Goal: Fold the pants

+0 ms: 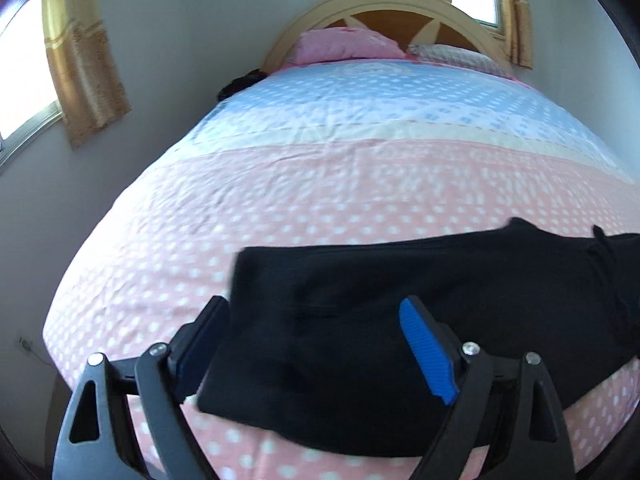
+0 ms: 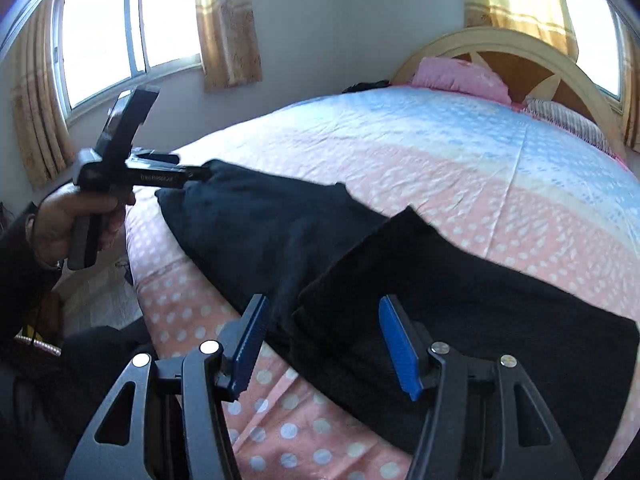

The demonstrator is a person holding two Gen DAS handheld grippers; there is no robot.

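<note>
The black pants point(image 2: 280, 232) lie across the near end of the bed point(image 2: 460, 160), partly folded, with one flap doubled over at the right. The left gripper point(image 1: 316, 344) is held level and low at the pants' left end, jaws wide and straddling the fabric; the person's left hand point(image 2: 76, 216) wraps its handle. The right gripper point(image 2: 320, 344) hovers above the folded flap, jaws wide and holding nothing.

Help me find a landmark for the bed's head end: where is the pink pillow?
The pink pillow lies at the far end of the bed, against the arched headboard, left of the patterned pillow.
</note>
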